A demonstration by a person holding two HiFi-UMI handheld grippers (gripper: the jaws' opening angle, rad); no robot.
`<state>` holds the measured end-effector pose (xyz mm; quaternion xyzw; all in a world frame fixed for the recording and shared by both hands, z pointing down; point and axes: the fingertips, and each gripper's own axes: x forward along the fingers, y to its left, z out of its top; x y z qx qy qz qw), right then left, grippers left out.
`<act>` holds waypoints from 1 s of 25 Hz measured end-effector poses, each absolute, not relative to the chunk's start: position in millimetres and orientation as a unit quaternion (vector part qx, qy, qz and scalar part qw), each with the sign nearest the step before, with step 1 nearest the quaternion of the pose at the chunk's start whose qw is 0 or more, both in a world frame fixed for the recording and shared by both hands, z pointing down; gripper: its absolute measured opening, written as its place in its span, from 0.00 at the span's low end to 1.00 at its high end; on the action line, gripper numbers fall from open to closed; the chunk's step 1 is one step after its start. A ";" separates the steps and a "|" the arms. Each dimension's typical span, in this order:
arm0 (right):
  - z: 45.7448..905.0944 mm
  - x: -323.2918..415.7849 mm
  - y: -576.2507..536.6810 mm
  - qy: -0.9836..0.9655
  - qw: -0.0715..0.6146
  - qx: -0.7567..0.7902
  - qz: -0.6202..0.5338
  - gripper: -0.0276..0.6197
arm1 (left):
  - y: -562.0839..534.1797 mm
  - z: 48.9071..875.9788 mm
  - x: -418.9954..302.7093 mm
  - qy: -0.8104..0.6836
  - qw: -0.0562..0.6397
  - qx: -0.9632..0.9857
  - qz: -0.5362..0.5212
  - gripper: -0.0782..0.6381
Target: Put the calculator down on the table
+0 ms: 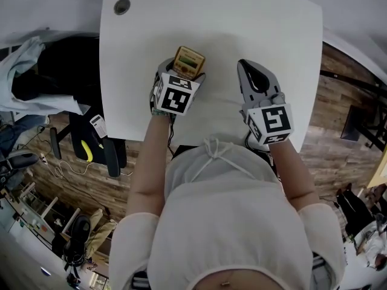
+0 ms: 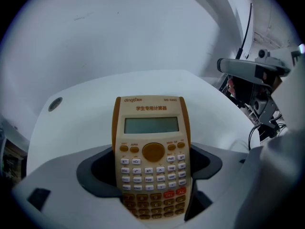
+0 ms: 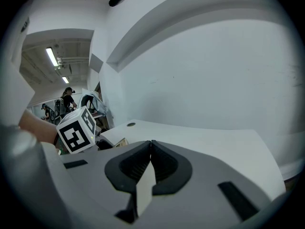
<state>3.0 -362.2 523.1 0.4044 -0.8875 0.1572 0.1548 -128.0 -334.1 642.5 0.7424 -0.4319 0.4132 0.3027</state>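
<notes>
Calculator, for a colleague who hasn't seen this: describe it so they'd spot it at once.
Find the white table with a hole at its far left corner. Near its middle, the left gripper holds the calculator: the only yellow-orange thing there, with a grey display.

Cream-and-orange calculator [image 2: 151, 151]; white table [image 1: 254, 29]; brown wood-grain floor [image 1: 329, 156]

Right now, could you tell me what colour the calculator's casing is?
The scientific calculator is cream with orange trim; left gripper view shows it best.
</notes>
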 end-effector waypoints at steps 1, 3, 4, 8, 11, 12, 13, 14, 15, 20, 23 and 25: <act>522.6 2.6 -362.0 -0.888 0.155 0.404 0.157 0.05 | -333.7 642.9 -127.6 -0.435 0.298 0.741 0.416 0.69; 521.1 1.9 -360.9 -0.888 0.155 0.404 0.156 0.05 | -333.1 643.3 -127.8 -0.439 0.293 0.740 0.416 0.69; 520.4 1.8 -360.3 -0.888 0.155 0.404 0.155 0.05 | -333.2 643.2 -128.2 -0.440 0.292 0.742 0.413 0.69; 519.4 2.6 -358.5 -0.888 0.156 0.406 0.152 0.05 | -333.5 643.3 -129.3 -0.446 0.278 0.754 0.394 0.69; 518.9 4.2 -356.1 -0.886 0.157 0.409 0.152 0.05 | -333.3 642.9 -129.8 -0.452 0.265 0.763 0.378 0.69; 518.2 5.1 -354.9 -0.886 0.157 0.409 0.151 0.05 | -333.2 642.4 -129.4 -0.454 0.261 0.766 0.372 0.69; 517.6 5.7 -353.6 -0.886 0.157 0.410 0.150 0.05 | -333.1 641.9 -129.2 -0.456 0.257 0.770 0.367 0.69; 517.2 6.0 -352.2 -0.885 0.157 0.411 0.149 0.05 | -332.9 641.5 -129.3 -0.458 0.252 0.773 0.360 0.69; 516.9 6.1 -350.4 -0.885 0.157 0.412 0.148 0.05 | -332.3 641.1 -129.7 -0.461 0.247 0.776 0.353 0.69; 513.2 5.6 -340.2 -0.883 0.162 0.417 0.142 0.05 | -331.0 639.9 -132.0 -0.472 0.227 0.787 0.325 0.69; 506.8 4.5 -333.1 -0.882 0.163 0.420 0.135 0.05 | -329.2 638.3 -134.7 -0.473 0.230 0.784 0.330 0.68; 500.8 4.3 -328.2 -0.882 0.162 0.424 0.130 0.05 | -325.1 629.8 -135.2 -0.472 0.225 0.786 0.330 0.69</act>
